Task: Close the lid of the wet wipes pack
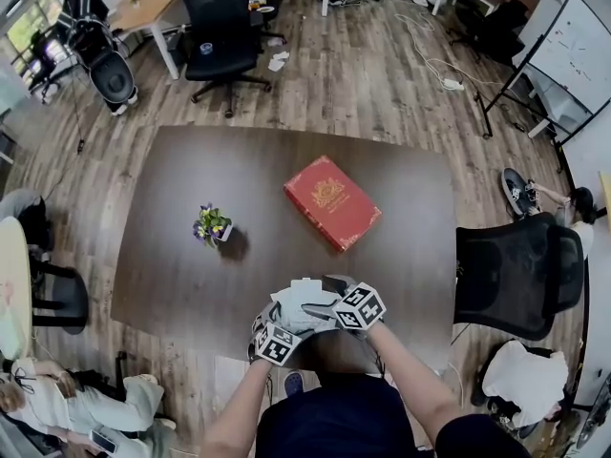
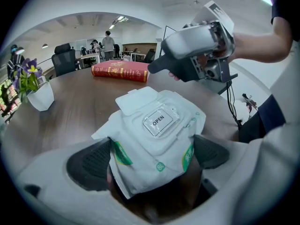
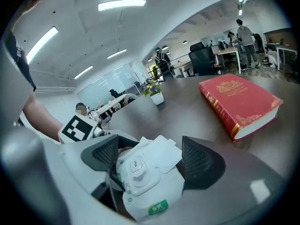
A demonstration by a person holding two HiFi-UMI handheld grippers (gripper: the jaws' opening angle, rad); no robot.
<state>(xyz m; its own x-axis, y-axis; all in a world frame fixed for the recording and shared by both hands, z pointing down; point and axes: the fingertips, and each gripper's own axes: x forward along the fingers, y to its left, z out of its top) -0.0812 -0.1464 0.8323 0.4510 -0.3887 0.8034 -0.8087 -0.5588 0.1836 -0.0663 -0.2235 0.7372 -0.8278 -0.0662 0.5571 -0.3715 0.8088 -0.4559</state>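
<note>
Clamping wet wipes pack in left gripper, lid flap up, with right gripper jaws spread wide around the pack.

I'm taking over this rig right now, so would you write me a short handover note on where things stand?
Left hand-held gripper: shut on the wet wipes pack, holding it at the near edge of the table.
Right hand-held gripper: jaws open, empty, just above the pack and apparently not touching it.
Lid: folded back at the pack's far end, open.
Done: pack gripped and steadied.
Left: press the lid flat with the right hand-held gripper, probably the next move.
</note>
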